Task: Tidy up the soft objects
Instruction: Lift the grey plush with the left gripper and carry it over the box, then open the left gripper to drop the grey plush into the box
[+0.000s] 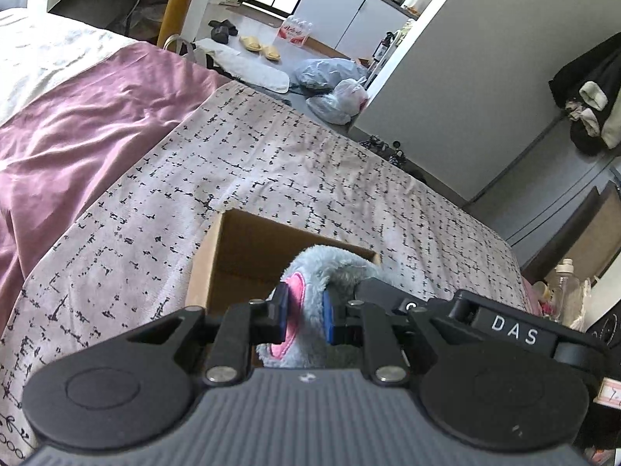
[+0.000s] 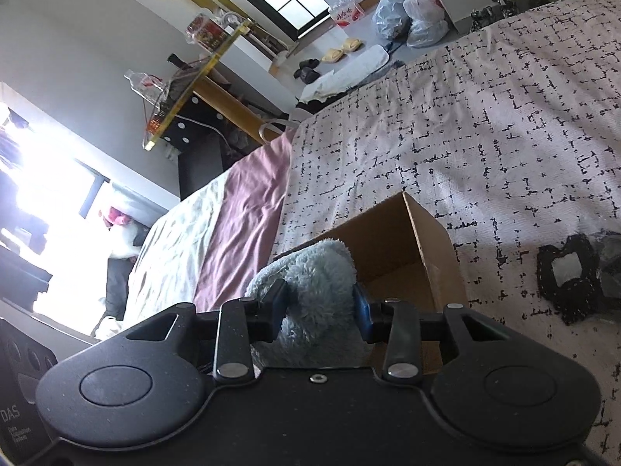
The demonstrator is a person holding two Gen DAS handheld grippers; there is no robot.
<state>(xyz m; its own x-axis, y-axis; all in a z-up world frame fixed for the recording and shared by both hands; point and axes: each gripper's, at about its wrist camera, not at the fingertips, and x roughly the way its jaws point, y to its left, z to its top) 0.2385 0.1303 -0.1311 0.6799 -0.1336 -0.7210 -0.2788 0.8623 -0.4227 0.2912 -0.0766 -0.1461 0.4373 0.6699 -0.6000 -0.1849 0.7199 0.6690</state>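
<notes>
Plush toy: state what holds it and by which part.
Both tongs hold the grey plush toy: left tongs pinch its pink-lined ear, right tongs grip a furry grey part, above the cardboard box.

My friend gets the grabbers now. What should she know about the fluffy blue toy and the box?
Left gripper: shut on the fluffy blue toy, pinching a part with pink lining.
Right gripper: its pads sit on either side of the same toy's furry body; it looks held.
The toy hangs over the open cardboard box, which stands on the patterned bedspread.
Done: toy picked up and brought to the box.
Left: lower it in, let go with both. A small black knitted piece lies on the bed beside the box; it may go next.
</notes>
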